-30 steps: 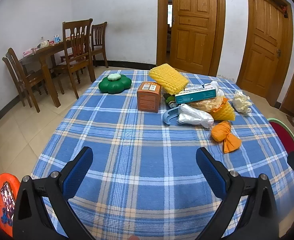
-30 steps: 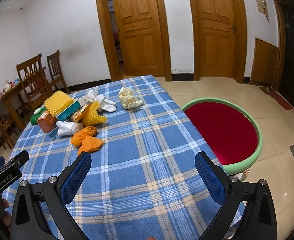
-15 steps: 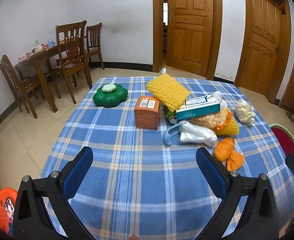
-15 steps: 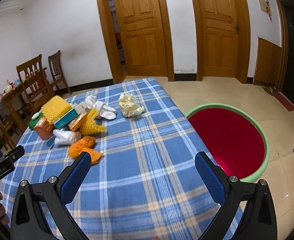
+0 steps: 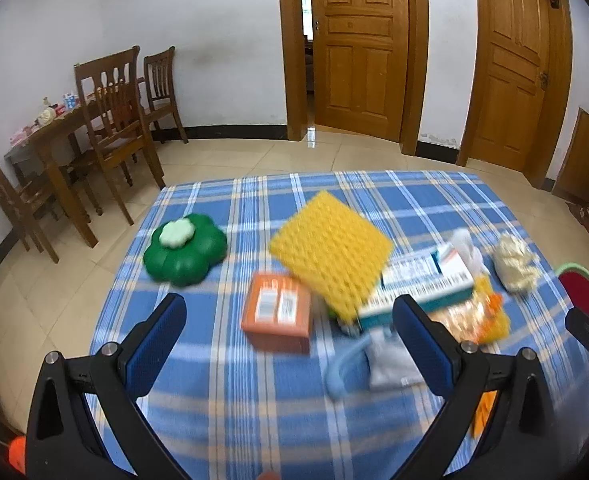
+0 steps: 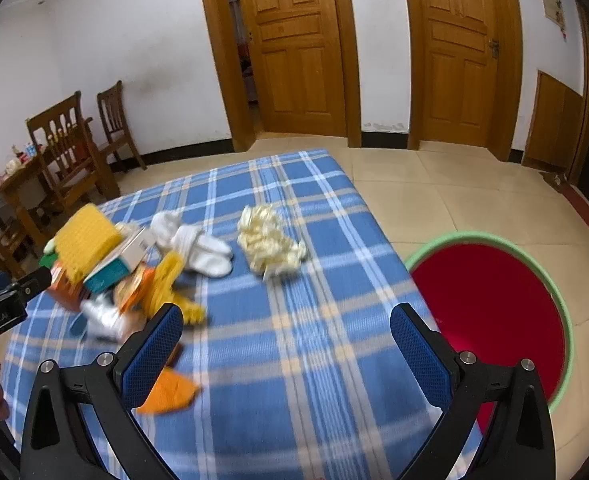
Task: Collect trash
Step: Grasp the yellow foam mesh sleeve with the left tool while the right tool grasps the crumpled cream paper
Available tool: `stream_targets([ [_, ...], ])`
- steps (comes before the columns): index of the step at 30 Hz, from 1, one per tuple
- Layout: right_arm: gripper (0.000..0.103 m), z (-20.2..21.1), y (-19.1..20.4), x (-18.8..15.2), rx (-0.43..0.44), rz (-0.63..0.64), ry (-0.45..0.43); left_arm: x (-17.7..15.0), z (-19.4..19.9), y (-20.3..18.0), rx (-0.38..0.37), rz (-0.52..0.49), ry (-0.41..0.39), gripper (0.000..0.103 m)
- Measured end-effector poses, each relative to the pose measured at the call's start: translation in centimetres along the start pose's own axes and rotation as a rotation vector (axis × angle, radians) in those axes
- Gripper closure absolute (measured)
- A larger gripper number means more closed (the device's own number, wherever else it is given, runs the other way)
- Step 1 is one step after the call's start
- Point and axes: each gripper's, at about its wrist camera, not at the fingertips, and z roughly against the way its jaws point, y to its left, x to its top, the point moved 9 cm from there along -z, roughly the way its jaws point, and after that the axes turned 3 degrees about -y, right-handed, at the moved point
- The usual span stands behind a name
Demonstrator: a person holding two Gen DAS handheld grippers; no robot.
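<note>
The trash pile [image 5: 394, 288] of boxes, wrappers and crumpled scraps is sitting on the blue plaid tablecloth [image 5: 254, 400], bunched toward the cloth's right half in the left wrist view and blurring a little. Beside the table on the floor, the big round basin with a red inside and a pale green rim [image 6: 490, 312] is lying off the right edge of the cloth. Over at the wall, the wooden chairs and dining table [image 5: 94, 120] are standing well apart from all this. Back on the cloth, the yellow bumpy foam sheet [image 5: 330, 256] is leaning tilted across the heap, its lower edge overlapping the orange cardboard box [image 5: 278, 320] and the teal-and-white carton [image 5: 422, 284]. The dark green flower-shaped lid with a pale centre [image 5: 184, 250] is resting alone to the left, apart from the heap. The white balled socks [image 6: 194, 244] are lying just beside the carton, and the crumpled cream paper wad [image 6: 270, 242] is sitting on its own nearer the basin side. An orange wrapper [image 6: 170, 392] is showing close under the right gripper [image 6: 286, 344], whose blue-padded fingers are spread wide and gripping nothing. The left gripper [image 5: 290, 340] is hovering over the heap, likewise splayed wide and empty.
</note>
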Motion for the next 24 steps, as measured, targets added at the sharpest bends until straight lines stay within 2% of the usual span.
stream_targets([
  [8, 0.0, -4.2, 0.6, 1.7, -0.031, 0.011, 0.054, 2.2, -3.9, 0.1, -0.032, -0.038, -0.003, 0.002],
  [14, 0.0, -6.0, 0.7, 1.8, -0.071, 0.039, 0.066, 1.8, -6.2, -0.6, -0.131, -0.055, 0.044, 0.02],
  [15, 0.004, -6.2, 0.8, 1.8, -0.069, 0.037, 0.069, 1.9, -6.4, -0.8, -0.148, -0.051, 0.048, 0.031],
  [16, 0.014, -6.4, 0.7, 1.7, -0.066, 0.03, 0.074, 1.9, -6.5, -0.9, -0.168, -0.048, 0.053, 0.036],
  [17, 0.02, -6.6, 0.8, 1.6, -0.064, 0.026, 0.082, 1.8, -6.5, -1.1, -0.189, -0.043, 0.057, 0.044],
  [19, 0.04, -7.2, 0.5, 1.1, -0.053, 0.013, 0.114, 1.7, -6.5, -1.6, -0.232, -0.028, 0.062, 0.052],
  [20, 0.047, -7.4, 0.6, 1.0, -0.05, 0.011, 0.125, 1.7, -6.3, -1.7, -0.244, -0.024, 0.058, 0.06],
  [21, 0.059, -7.5, 0.6, 0.8, -0.047, 0.011, 0.132, 1.7, -6.0, -1.8, -0.256, -0.024, 0.05, 0.067],
  [24, 0.071, -7.4, 0.8, 0.8, -0.035, 0.015, 0.127, 1.9, -5.3, -2.0, -0.274, -0.016, 0.037, 0.075],
])
